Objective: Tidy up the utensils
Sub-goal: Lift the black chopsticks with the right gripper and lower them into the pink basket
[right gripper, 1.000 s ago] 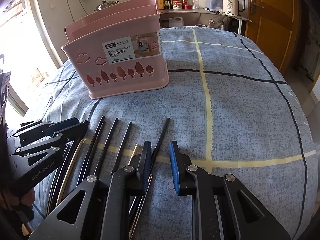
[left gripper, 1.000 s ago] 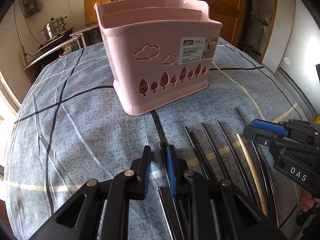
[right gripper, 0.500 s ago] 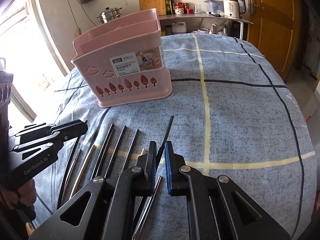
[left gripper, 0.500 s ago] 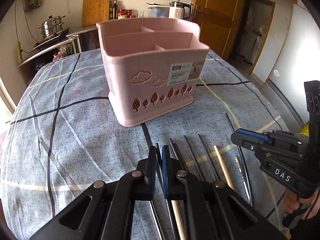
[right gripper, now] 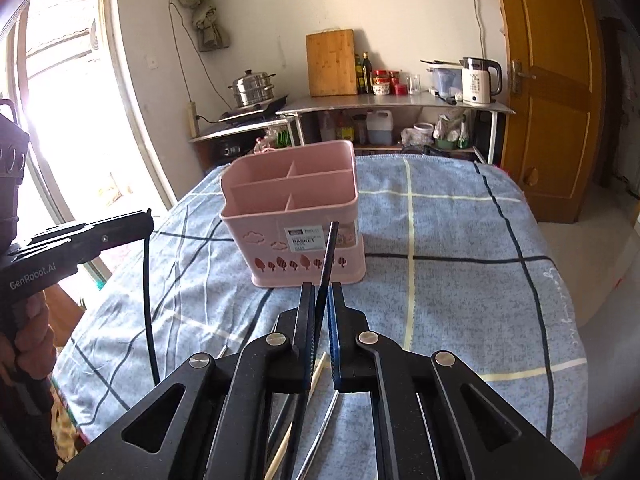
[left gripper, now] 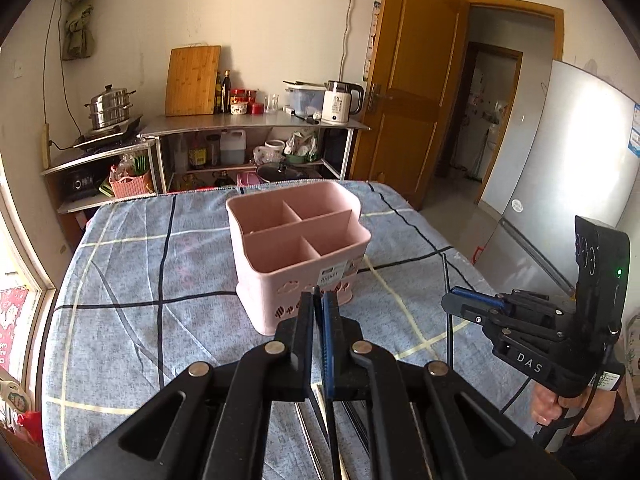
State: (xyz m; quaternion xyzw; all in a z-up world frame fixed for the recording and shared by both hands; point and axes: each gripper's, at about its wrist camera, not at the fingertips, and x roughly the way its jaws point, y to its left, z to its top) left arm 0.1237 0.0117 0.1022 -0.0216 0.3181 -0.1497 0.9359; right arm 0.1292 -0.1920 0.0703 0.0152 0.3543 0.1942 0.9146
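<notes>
Pinching one black chopstick (right gripper: 329,254) each, both tongs (left gripper: 319,300) (right gripper: 320,294), lower ends hidden.

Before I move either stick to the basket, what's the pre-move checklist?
1. Left gripper shut on left chopstick: ok.
2. Right gripper shut on right chopstick: ok.
3. Pink basket upright, visible compartments empty: ok.
4. Grippers over the basket opening: not ok, both are on its near side.
5. Lower stick ends clear of the tablecloth: cannot tell; the left chopstick's lower end is hidden.
6. All utensils collected: not ok, spare chopsticks lie on the cloth.
</notes>
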